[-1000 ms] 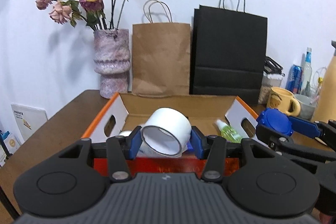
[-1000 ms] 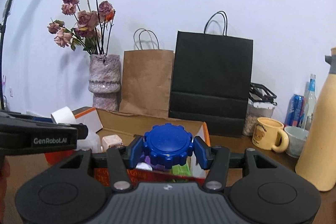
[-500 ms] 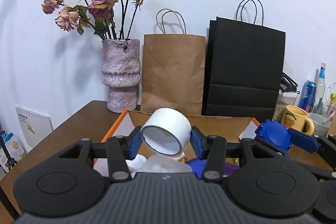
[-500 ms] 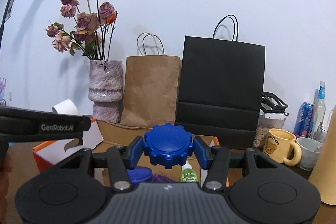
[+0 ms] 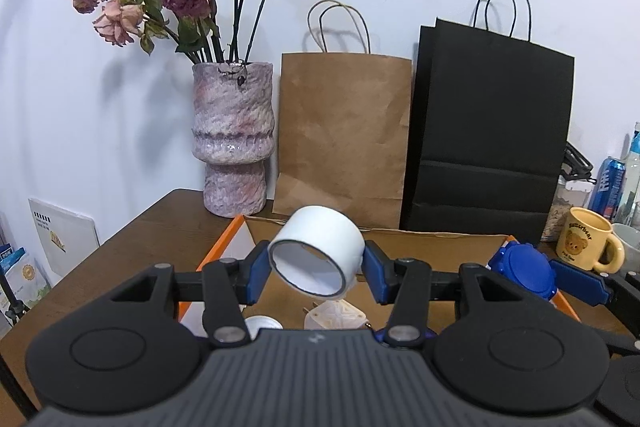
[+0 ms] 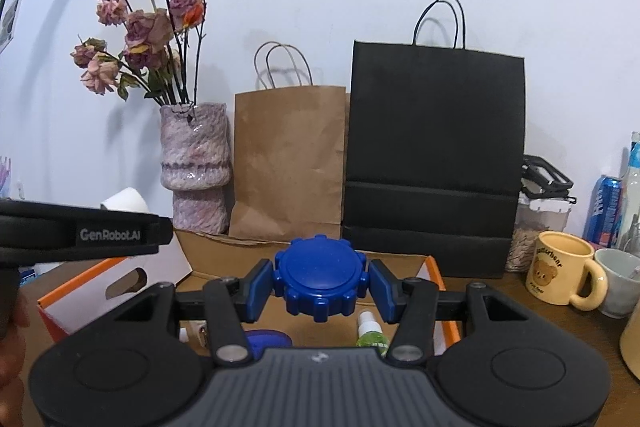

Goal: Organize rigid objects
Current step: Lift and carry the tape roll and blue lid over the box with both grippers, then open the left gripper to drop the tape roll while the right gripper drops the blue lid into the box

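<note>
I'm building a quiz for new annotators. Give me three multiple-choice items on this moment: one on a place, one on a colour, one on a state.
1. Where is the green spray bottle?
A. in the cardboard box
B. beside the vase
C. inside the black bag

2. What colour is the mug with the bear print?
A. red
B. yellow
C. green

3. What is the left gripper doing?
A. open and empty
B. shut on the white tape roll
C. shut on a mug

Key: 1 A, it lies on the box floor; 2 B, its body is yellow; 3 B, both pads press the roll's sides.
</note>
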Action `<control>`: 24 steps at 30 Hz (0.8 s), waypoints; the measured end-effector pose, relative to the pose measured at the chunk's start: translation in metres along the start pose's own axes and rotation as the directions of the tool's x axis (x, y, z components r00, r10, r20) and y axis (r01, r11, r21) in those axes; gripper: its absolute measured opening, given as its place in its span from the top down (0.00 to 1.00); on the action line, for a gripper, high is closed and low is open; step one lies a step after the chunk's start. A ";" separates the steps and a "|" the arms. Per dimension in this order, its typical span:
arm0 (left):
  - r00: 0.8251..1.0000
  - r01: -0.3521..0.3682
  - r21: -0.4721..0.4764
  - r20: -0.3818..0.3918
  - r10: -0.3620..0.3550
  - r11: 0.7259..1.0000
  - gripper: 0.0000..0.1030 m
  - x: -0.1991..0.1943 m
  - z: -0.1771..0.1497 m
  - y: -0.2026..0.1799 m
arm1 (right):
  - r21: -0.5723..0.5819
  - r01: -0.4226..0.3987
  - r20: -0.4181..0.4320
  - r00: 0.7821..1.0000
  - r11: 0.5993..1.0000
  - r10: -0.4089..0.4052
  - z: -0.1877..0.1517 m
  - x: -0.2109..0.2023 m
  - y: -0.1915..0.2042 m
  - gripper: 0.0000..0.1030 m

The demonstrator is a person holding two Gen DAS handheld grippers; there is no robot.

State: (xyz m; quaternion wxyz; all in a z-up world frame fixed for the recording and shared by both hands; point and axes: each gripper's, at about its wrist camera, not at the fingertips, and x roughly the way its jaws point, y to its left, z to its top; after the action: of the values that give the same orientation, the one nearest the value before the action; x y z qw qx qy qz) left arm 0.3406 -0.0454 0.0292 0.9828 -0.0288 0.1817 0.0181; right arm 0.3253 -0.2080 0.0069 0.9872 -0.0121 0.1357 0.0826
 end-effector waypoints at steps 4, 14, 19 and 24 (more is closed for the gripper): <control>1.000 -0.005 0.007 -0.008 0.005 1.000 0.52 0.011 0.000 0.000 | -0.001 -0.009 -0.014 1.000 1.000 0.009 0.000 0.010 -0.001 0.50; 0.999 -0.011 0.042 -0.030 0.012 0.999 0.31 0.026 0.001 0.000 | -0.009 -0.008 -0.057 0.998 1.000 0.008 -0.002 0.026 -0.004 0.25; 0.999 -0.034 0.046 -0.008 0.035 0.998 0.00 0.023 0.003 0.000 | -0.002 0.044 -0.025 0.999 0.999 -0.044 -0.003 0.022 -0.006 0.00; 0.998 -0.057 0.036 -0.021 0.058 0.998 0.00 0.026 0.004 0.002 | 0.002 0.045 -0.042 0.998 0.999 -0.045 -0.004 0.025 -0.008 0.00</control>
State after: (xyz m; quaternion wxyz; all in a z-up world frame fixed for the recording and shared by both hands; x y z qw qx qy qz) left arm 0.3659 -0.0422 0.0236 0.9801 -0.0065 0.1937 0.0428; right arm 0.3490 -0.2126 -0.0037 0.9858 -0.0152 0.1562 0.0598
